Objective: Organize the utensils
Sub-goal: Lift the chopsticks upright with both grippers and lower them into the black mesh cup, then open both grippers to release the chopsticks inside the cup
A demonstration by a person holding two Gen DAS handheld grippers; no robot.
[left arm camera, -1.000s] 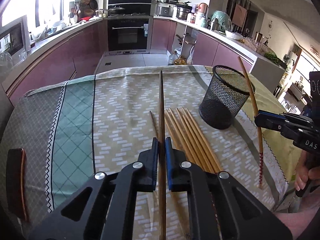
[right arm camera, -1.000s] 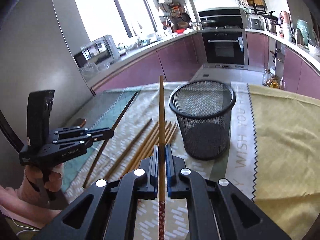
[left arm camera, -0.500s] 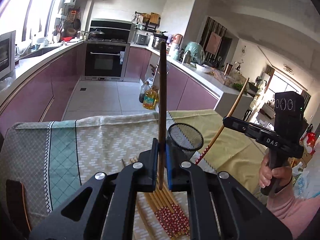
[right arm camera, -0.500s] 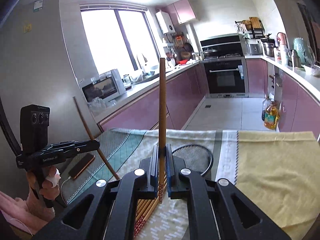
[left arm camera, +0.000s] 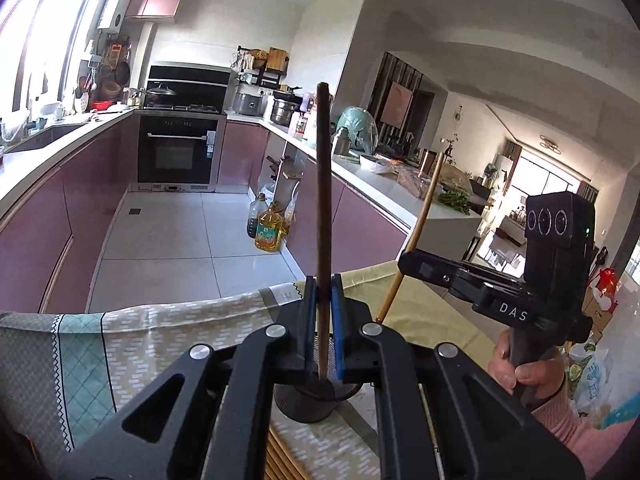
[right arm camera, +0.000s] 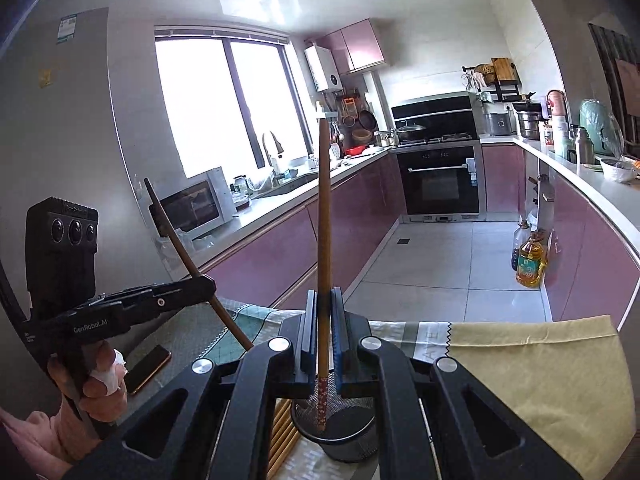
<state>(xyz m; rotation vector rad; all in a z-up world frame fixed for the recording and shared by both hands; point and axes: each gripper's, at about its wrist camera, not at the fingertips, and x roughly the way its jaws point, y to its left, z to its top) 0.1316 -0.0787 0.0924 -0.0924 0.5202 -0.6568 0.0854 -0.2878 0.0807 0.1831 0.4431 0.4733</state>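
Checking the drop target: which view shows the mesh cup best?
The right wrist view: the mesh cup shows its open rim and inside, with the chopstick tip lowered in. The left wrist view shows only its lower wall behind the left tool.

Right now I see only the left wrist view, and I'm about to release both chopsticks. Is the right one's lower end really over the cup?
Observer: Yes. In the right wrist view the light chopstick has its red patterned end inside the mesh cup.
Operator: Is it gripped firmly?
Observer: The right gripper has its jaws shut on it, upright.
Operator: Anything else I can't see?
Observer: A phone lies flat, far left of the cup.
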